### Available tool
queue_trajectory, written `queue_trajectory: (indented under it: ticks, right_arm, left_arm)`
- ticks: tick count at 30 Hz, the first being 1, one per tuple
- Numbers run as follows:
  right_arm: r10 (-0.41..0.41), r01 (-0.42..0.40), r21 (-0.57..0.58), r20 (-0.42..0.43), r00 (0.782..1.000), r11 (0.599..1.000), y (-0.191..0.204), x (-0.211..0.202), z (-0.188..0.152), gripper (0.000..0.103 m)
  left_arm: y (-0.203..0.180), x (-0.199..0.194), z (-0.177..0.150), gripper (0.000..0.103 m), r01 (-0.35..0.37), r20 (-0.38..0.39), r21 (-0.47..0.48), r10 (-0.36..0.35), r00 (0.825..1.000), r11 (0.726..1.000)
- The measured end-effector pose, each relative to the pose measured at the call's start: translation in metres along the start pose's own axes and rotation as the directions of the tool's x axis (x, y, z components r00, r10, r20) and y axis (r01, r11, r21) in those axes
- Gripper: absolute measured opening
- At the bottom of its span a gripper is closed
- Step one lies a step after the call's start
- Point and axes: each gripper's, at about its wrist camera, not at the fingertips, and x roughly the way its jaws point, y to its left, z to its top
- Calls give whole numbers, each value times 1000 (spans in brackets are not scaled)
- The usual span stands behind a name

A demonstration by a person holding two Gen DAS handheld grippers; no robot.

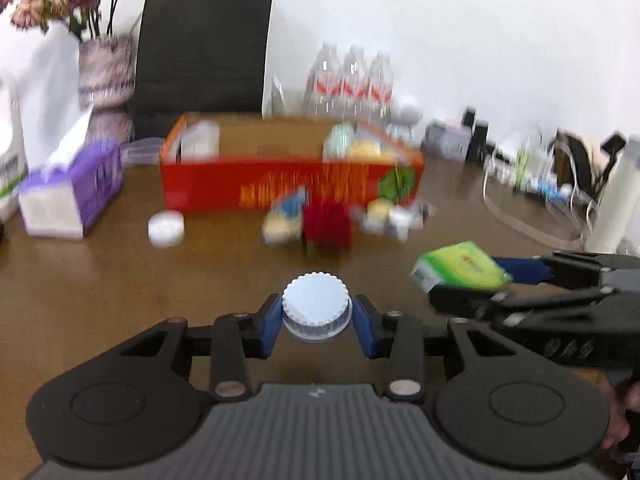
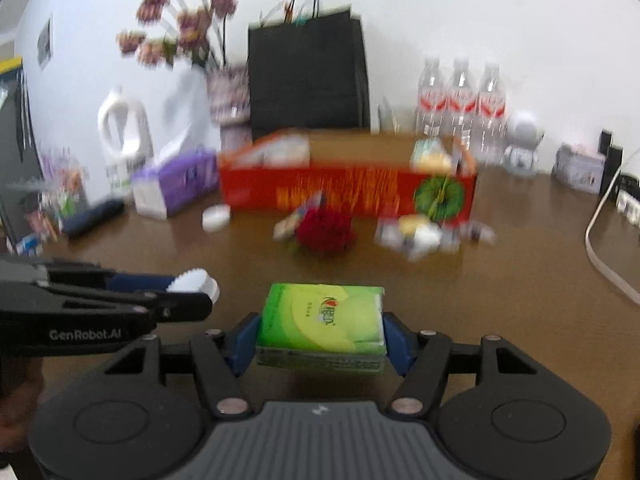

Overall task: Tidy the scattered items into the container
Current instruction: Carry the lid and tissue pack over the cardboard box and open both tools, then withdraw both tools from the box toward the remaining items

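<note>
The container (image 2: 348,190) stands mid-table. Tissue box (image 2: 172,188) lies to its left, bottles (image 2: 460,104) behind its right end, scattered items (image 2: 324,232) before it.

Along the back wall I see a black paper bag (image 2: 306,76) with handles, and just left of it a patterned vase (image 2: 228,96) of pink flowers (image 2: 176,24). A purple tissue box (image 2: 174,186) sits further left on the brown surface (image 2: 500,280), with a white detergent jug (image 2: 126,128) behind it. To the right stand three water bottles (image 2: 460,100) in a row — beside them a small white robot figurine (image 2: 520,140). A white cable (image 2: 600,248) curves along the far right edge.
</note>
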Motion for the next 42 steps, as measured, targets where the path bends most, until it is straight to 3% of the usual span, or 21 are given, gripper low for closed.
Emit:
queue_trajectory:
  ticks: [5,8,12,15,18,20,24,27,31,35,36,39,42]
  right_arm:
    - [-23,22,13,131,991,1000,-18,5,79,63]
    - [-6,0,33,162,987,999,-34,34,142,64]
    - [38,-43,85,54,998,995,-63,123,222,64]
    - [21,-11,111,-89,996,994,-80,211,254,63]
    - [-93,113,77,-224,970,991,-87,291,261,63]
    - [-82,115,98,-297,951,988,-95,328,255,63]
    - [-125,162,77,-354,927,984,-106,367,237,64]
    - [-127,168,73,-389,912,983,-109,380,226,66]
    - [-107,160,112,-378,920,981,-112,371,231,72]
    - [-79,136,142,-350,933,981,-112,337,256,76]
    - [-86,142,142,-341,936,980,-112,325,262,77]
    - [-100,157,146,-336,936,977,-116,290,277,81]
    - [-111,165,130,-349,931,978,-118,254,285,87]
  left_arm:
    - [19,31,76,39,-35,115,-3,36,993,999]
    - [40,80,138,39,-22,106,-25,24,994,999]
    - [59,193,195,39,-71,-65,82,76,995,994]
    - [74,269,203,39,-164,-212,118,186,959,979]
    - [85,303,201,40,-189,-258,128,217,941,974]
    - [89,310,199,41,-195,-246,130,222,943,972]
    - [83,317,196,44,-179,-262,174,221,939,968]
    - [85,319,198,48,-168,-264,179,212,941,969]
    - [91,310,207,51,-167,-257,139,199,946,976]
    - [92,279,226,55,-141,-246,76,156,957,987]
    - [91,271,232,60,-132,-249,61,144,958,989]
    - [89,242,243,72,-141,-266,28,143,953,990]
    - [87,213,238,74,-145,-286,-9,137,949,989]
